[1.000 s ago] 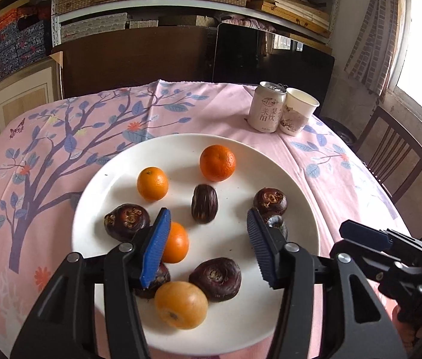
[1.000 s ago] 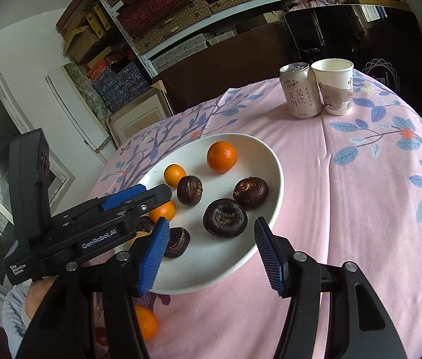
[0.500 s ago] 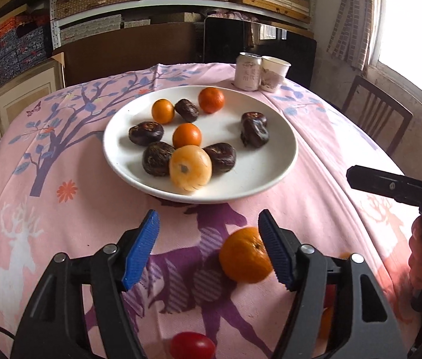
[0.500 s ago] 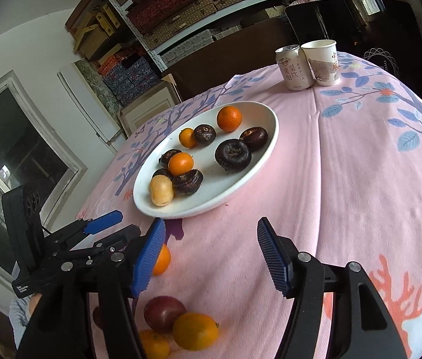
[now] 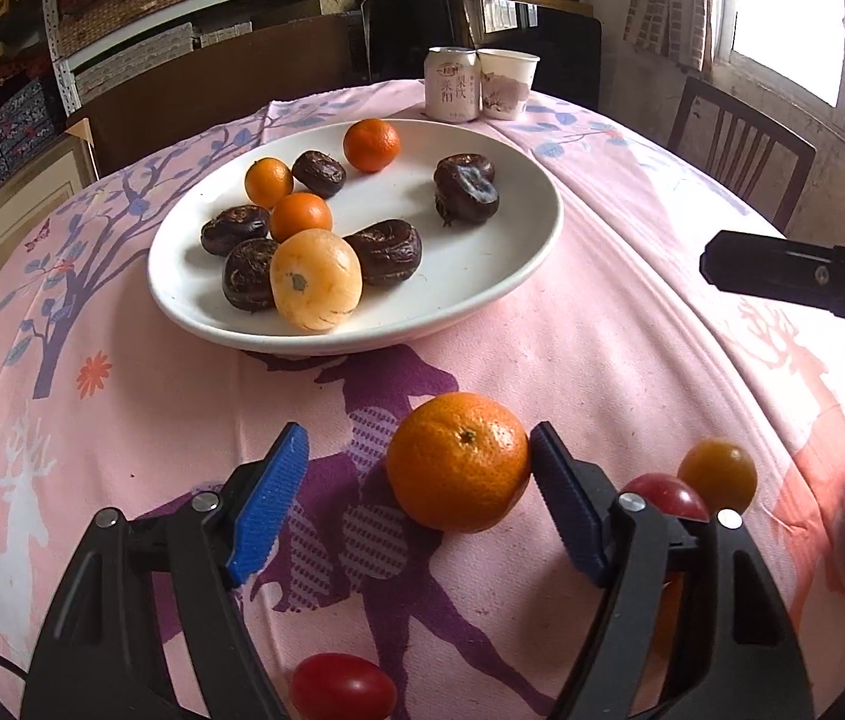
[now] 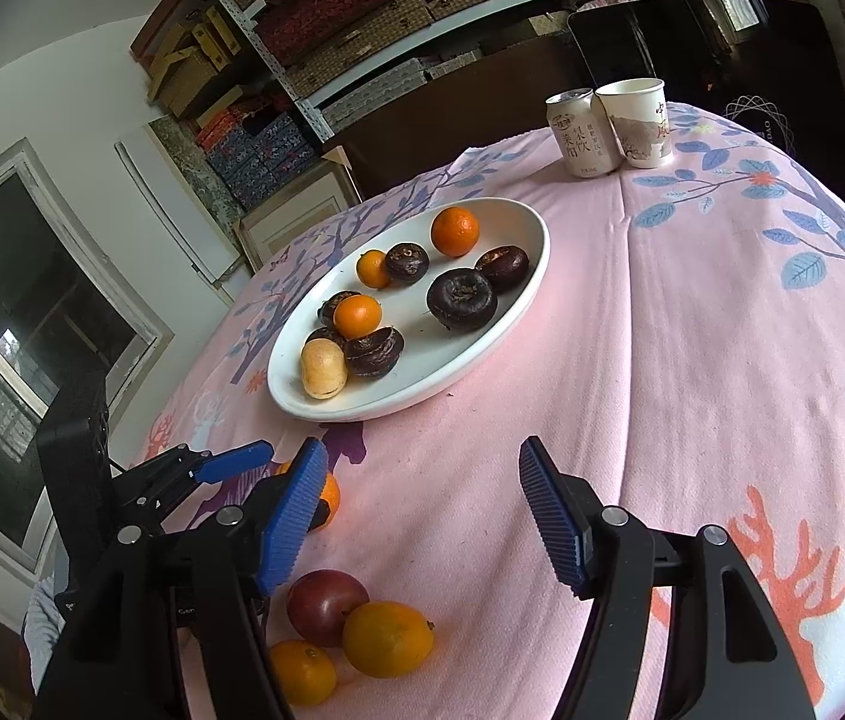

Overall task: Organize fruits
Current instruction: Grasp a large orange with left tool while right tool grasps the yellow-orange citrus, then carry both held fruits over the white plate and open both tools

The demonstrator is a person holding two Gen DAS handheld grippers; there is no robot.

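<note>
A white plate (image 5: pixel 482 300) on the pink cloth holds small oranges, dark water chestnuts and a pale yellow fruit (image 5: pixel 315 279). In front of it a mandarin (image 5: pixel 458 462) lies on the cloth between the jaws of my left gripper (image 5: pixel 419 510). It sits close against the right pad and well clear of the left one, so the gripper is open. The right gripper (image 6: pixel 425 516) hovers over bare cloth with its jaws opening and nothing between them. Loose fruit lies near it: a dark red one (image 6: pixel 326 606), a yellow-orange one (image 6: pixel 387 636) and a small orange (image 6: pixel 302 672).
A drink can (image 5: pixel 451 84) and a paper cup (image 5: pixel 506 84) stand at the table's far edge. A red cherry tomato (image 5: pixel 343 687) lies under the left gripper. A wooden chair (image 5: pixel 734 150) stands at the right, with shelves of boxes behind the table.
Both grippers drew back from the plate toward the near side of the table and their jaws widened. The left gripper sank toward the mandarin, which now lies between its jaws.
</note>
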